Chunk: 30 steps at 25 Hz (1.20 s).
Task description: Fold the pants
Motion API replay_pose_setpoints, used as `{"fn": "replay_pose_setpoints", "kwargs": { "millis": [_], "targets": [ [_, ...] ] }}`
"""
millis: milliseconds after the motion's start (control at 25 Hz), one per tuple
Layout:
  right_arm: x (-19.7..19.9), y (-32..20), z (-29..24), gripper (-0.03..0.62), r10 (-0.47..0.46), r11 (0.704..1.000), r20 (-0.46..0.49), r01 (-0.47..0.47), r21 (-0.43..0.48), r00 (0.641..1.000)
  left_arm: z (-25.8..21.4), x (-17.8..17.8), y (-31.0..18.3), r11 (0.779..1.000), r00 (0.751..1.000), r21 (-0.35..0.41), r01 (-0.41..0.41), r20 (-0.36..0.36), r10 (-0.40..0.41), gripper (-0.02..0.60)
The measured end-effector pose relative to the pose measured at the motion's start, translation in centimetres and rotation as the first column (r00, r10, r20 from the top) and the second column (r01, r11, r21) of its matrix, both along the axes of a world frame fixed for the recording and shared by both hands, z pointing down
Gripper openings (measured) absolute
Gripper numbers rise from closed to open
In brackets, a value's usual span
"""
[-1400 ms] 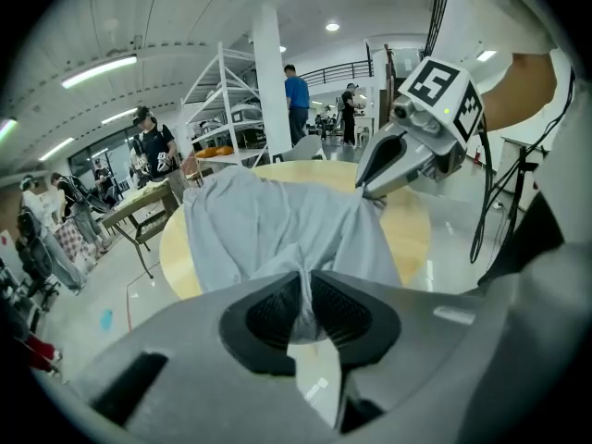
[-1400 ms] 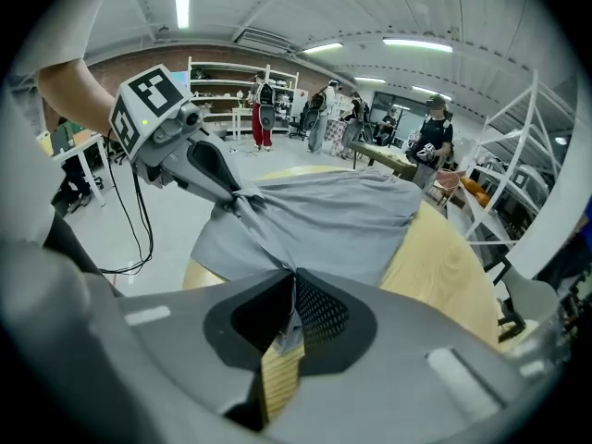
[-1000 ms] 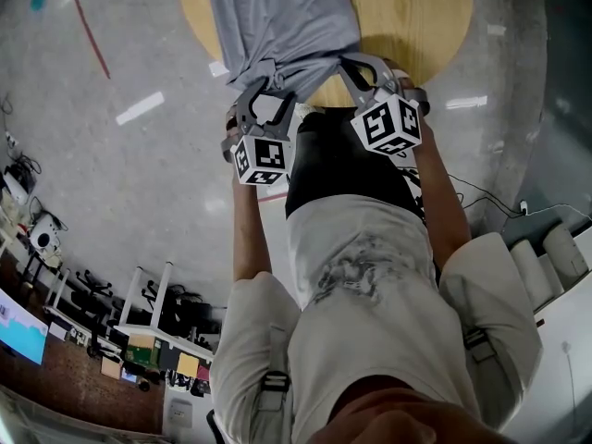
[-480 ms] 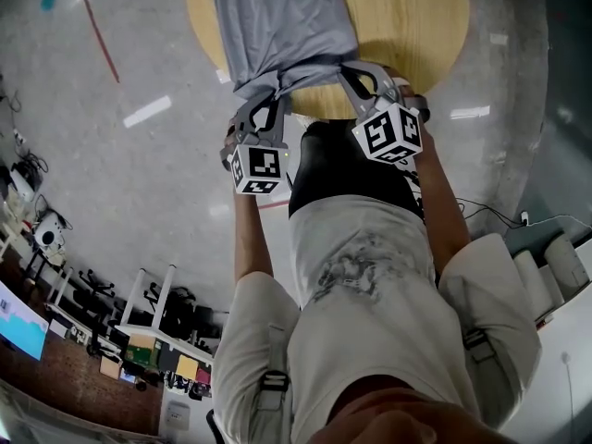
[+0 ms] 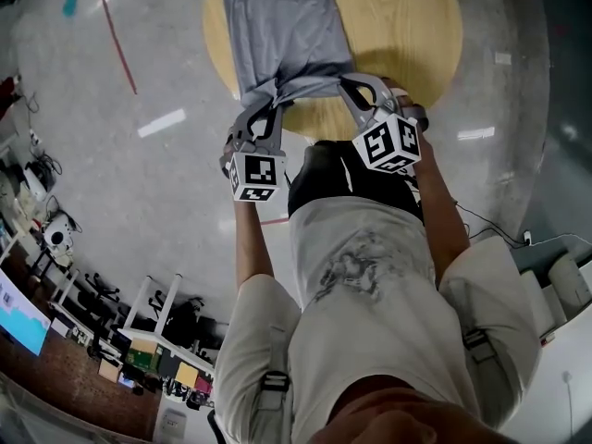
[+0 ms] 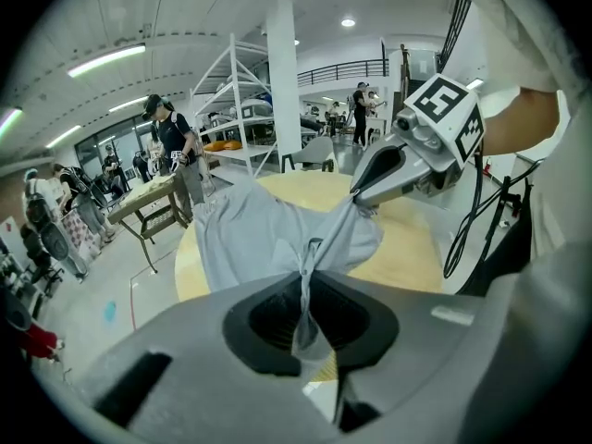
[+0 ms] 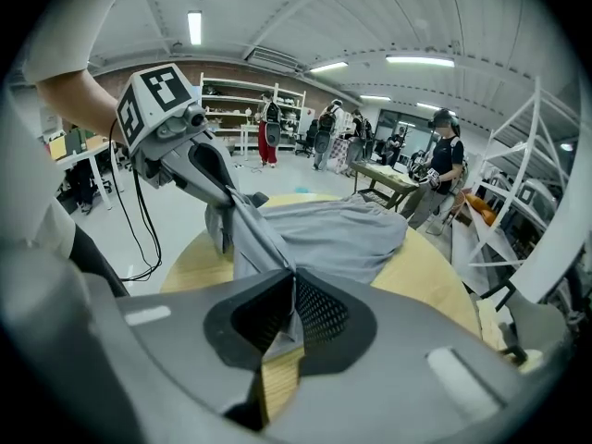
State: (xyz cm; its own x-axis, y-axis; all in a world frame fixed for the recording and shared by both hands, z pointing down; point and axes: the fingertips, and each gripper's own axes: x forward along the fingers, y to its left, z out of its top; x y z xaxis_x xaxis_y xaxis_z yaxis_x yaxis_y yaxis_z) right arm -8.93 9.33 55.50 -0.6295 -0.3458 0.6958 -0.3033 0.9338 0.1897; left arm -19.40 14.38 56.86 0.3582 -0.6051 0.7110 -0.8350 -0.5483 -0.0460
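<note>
Both arms reach forward and down toward the near end of the pants (image 5: 277,26), with the left forearm (image 5: 245,239) and right forearm (image 5: 442,213) bare and roughly parallel. The left gripper (image 5: 267,97) grips the near left corner of the pants. Its jaws have just been closing and pinch a bunched strip of fabric. The right gripper (image 5: 345,80) is clamped on the near right corner, jaws together on a thin fold. Both grippers slant downward, side by side, with their marker cubes toward the person's torso.
</note>
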Motion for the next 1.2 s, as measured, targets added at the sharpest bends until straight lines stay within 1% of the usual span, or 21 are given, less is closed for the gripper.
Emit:
{"fn": "replay_pose_setpoints", "kwargs": {
  "millis": [160,440,720,880,1200],
  "targets": [
    [-0.2,-1.7,-1.0,0.021,-0.003,1.0,0.009,0.003,0.021,1.0,-1.2,-0.4,-1.9,1.0,1.0,0.021,0.011,0.001,-0.011,0.034],
    [-0.5,-3.6,-2.3,0.021,0.0,0.999,0.013,-0.001,0.049,1.0,-2.6,-0.7,-3.9,0.999,1.0,0.048,0.026,-0.01,-0.026,0.034],
    [-1.0,-5.5,-2.9,0.021,0.015,0.998,-0.001,-0.015,0.061,1.0,-3.6,-1.4,-6.1,0.998,0.998,0.058,0.036,-0.047,-0.033,0.034],
    [-1.7,-7.0,-2.8,0.021,0.025,0.998,-0.013,-0.024,0.066,1.0,-4.2,-2.1,-8.2,0.997,0.998,0.076,0.03,-0.063,-0.025,0.034],
    [-3.4,-10.1,-3.1,0.021,0.052,0.996,-0.039,-0.049,0.078,0.998,-4.5,-3.8,-11.5,0.997,0.995,0.071,0.011,-0.098,-0.004,0.034]
  ]
}}
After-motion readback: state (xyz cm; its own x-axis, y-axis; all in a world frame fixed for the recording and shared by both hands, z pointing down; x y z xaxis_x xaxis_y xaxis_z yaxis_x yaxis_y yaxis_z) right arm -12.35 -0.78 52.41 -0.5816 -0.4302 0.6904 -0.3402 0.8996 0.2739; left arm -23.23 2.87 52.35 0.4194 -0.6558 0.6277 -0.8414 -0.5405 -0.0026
